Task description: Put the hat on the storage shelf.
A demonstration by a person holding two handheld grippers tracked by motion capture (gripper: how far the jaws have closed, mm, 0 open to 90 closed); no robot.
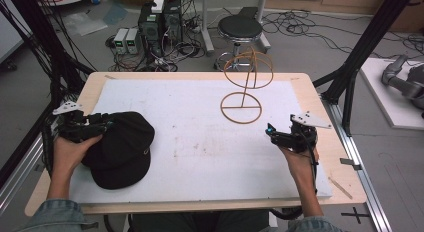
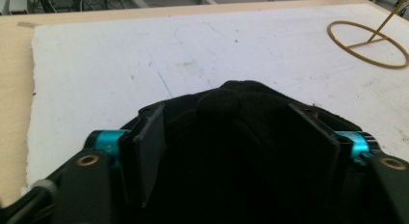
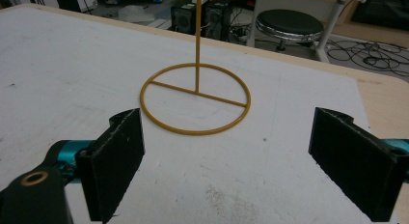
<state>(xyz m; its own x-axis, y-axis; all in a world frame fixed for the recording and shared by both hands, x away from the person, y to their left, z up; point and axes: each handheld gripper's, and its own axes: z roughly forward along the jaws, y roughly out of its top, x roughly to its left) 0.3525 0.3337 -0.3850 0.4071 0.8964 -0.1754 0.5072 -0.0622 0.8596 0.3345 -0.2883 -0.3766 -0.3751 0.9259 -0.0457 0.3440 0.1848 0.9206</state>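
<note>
My left gripper [image 1: 102, 123] sits at the left side of the bench [image 1: 310, 92], its fingers [image 2: 144, 154] spread wide on either side of a black cap [image 1: 122, 147]. In the left gripper view the cap's crown, with its top button, bulges up between the two pads; the cloth lies against the pads' inner faces, though I cannot tell how firmly they press it. The cap rests on the white mat [image 1: 200, 132] near its left front corner, and my left hand [image 1: 70, 154] lies right against it.

My right gripper [image 1: 272, 132] hovers low over the right side of the mat, well apart from the cap, held by my right hand [image 1: 297, 159]. Its fingers [image 3: 115, 161] are spread with nothing between them — bare white mat shows in the gap.

Ahead of that gripper stands a yellow wire stand [image 1: 242, 99]: a flat ring base with a crossbar lying on the mat, a thin upright rod, and a second ring at the top, tilted — seen from the high view against the far edge of the bench. Beyond the bench, on the floor, are a black round stool [image 1: 240, 29] and tangled cables [image 1: 300, 27].
</note>
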